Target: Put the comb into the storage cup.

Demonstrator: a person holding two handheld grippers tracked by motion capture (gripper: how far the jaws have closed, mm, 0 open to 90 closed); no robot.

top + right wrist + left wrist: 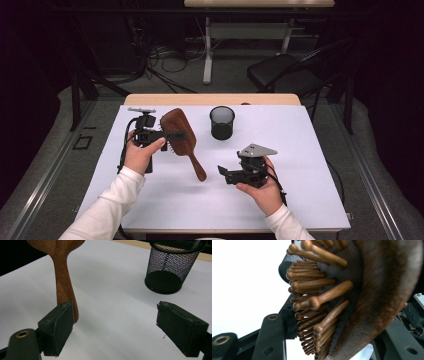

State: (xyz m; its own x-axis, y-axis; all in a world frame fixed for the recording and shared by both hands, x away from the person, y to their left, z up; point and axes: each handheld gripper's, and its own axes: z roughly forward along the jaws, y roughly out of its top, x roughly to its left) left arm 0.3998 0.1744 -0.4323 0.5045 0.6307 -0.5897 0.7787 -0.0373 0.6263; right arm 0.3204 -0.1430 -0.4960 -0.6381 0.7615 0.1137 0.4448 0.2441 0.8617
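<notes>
Nearest the high camera, two white-sleeved forearms come up from the near edge of the white-covered table [300, 150], each hand carrying a black two-jaw gripper. Farther in, the left gripper [176, 135] is clamped across the head of a brown wooden paddle hairbrush [182, 140], its jaws reaching rightward over the oval back. In the left gripper view the rounded wooden bristles [317, 300] and their dark cushion sit right between the jaws, one on the bristle side and one on the wooden back, so the grip takes the head through its thickness. That hold seems chosen to leave the handle free: it slants toward the near right, its tip close to the sheet.

Just right of that tip, the right gripper [223, 172] waits with its jaws spread wide and nothing between them. Its own view shows the handle [63, 282] standing just behind the left pad [58, 327], not inside the gap, so a grasp has not been made. My reading is that the brush is being presented for a hand-over, or steadied for a regrip by the handle.

At the far middle of the sheet stands a black wire-mesh cup [222, 122], upright and empty, well apart from the brush; it looks the likely destination.
</notes>
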